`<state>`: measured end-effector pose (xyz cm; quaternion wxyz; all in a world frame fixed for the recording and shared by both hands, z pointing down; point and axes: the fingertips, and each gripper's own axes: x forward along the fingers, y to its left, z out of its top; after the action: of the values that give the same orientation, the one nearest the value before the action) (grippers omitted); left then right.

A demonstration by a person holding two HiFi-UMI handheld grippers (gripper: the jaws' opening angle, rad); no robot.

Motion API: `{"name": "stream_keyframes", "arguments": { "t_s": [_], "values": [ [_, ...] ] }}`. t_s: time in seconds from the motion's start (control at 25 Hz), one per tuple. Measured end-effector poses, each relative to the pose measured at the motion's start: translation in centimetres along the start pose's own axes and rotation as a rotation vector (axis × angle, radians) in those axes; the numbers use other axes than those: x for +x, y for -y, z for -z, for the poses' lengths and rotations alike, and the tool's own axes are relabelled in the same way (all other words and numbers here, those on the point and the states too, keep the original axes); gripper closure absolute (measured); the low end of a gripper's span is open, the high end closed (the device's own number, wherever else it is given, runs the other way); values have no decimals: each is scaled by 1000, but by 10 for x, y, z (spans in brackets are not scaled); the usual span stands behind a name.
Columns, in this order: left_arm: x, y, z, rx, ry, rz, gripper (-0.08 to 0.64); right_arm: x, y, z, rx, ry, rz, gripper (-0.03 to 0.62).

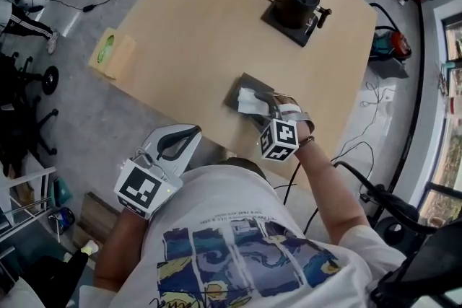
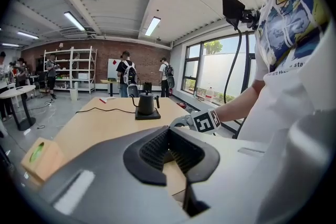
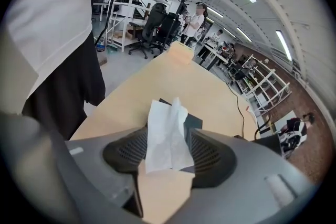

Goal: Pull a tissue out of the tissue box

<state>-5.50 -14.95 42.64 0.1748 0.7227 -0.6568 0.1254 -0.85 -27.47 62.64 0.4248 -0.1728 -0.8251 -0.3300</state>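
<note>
The tissue box [image 1: 238, 91], a dark grey one, sits on the tan table [image 1: 188, 32] close to the edge nearest the person. A white tissue [image 3: 167, 134] stands up out of its top opening, creased and slightly fanned.

The right gripper [image 3: 168, 157] points steeply down over the tissue box. Its jaws are spread wide, one on either side of the upright tissue. The sheet hangs in the gap between the ribbed pads [image 3: 128, 153], and neither pad presses on it. In the head view, the gripper's marker cube [image 1: 279, 139] lies on the person's side of the tissue box.

The left gripper [image 2: 168, 134] is held well away from the tissue box, off the table's near edge and beside the person's body. Its jaws are drawn together so the tips meet, and nothing is caught between them. Through the small opening behind the tips only the table surface shows.

Beyond the tissue box, on the far part of the table, a black kettle [image 1: 297, 2] stands on a dark base, with a cord trailing away from it. Well to the left of the tissue box, at the table's edge, lies a tan cardboard box [image 1: 112, 54] with a green oval on top.
</note>
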Motion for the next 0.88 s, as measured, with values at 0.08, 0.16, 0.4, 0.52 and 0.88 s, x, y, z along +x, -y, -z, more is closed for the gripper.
{"name": "stream_keyframes", "arguments": {
  "t_s": [0.08,0.16,0.4,0.52,0.88],
  "values": [
    [0,0,-1,-3,-3,0,554,0,0,1,4,0,2,354],
    [0,0,-1,7,-1,1,554,1,1,2,9,-1,1,373],
    [3,1,-6,-2,-7,12,554,2,-2,4,11,-9,-5,464],
    [6,0,-6,16,-3,19,554,3,-1,5,19,-10,0,509],
    [10,1,-4,16,-5,41,554,1,-8,7,66,-7,-12,588]
  ]
}}
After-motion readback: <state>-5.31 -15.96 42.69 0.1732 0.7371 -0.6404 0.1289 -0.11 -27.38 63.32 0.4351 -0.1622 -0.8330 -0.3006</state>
